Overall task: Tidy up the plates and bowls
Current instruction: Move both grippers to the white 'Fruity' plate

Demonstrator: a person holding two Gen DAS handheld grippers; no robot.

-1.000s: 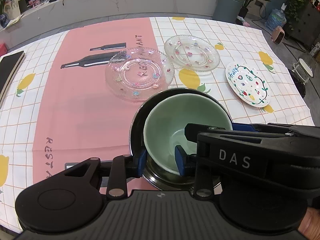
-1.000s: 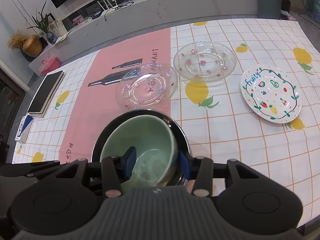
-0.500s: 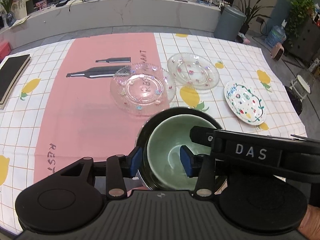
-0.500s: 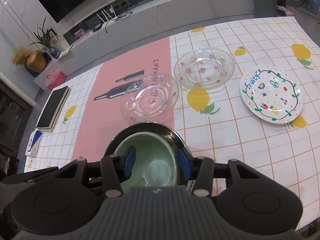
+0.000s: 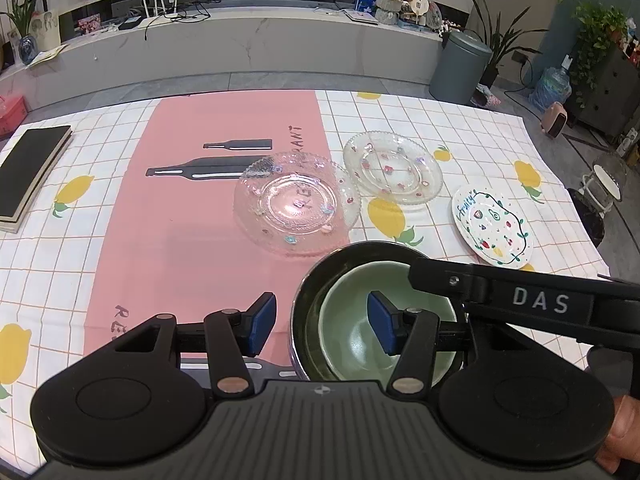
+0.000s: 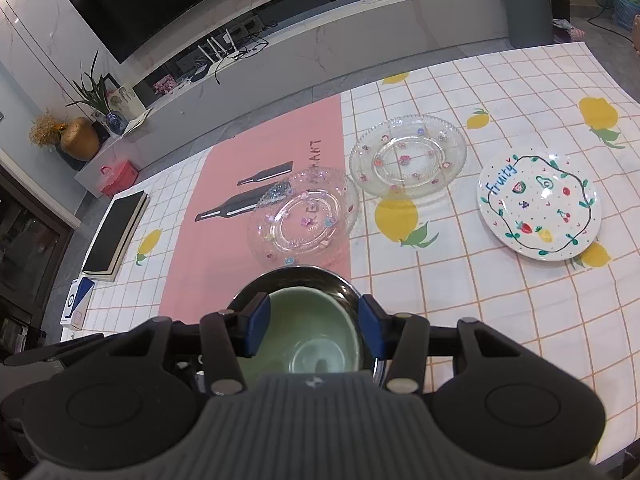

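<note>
Nesting green bowl (image 5: 362, 336) in dark bowl (image 5: 320, 280), glass plates look empty, both grippers open w/ nothing held

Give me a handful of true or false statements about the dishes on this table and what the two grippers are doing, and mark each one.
1. The green bowl sits inside the dark metal bowl. True.
2. Three glass plates lie on the table. False: there are two, the glass plate on the pink mat and the glass plate on the checked cloth.
3. The fruit-painted plate is stacked on a glass plate. False: it lies alone on the tablecloth.
4. The left gripper is open. True.
5. The right gripper is clamped on the green bowl. False: its jaws stand open, holding nothing.
</note>
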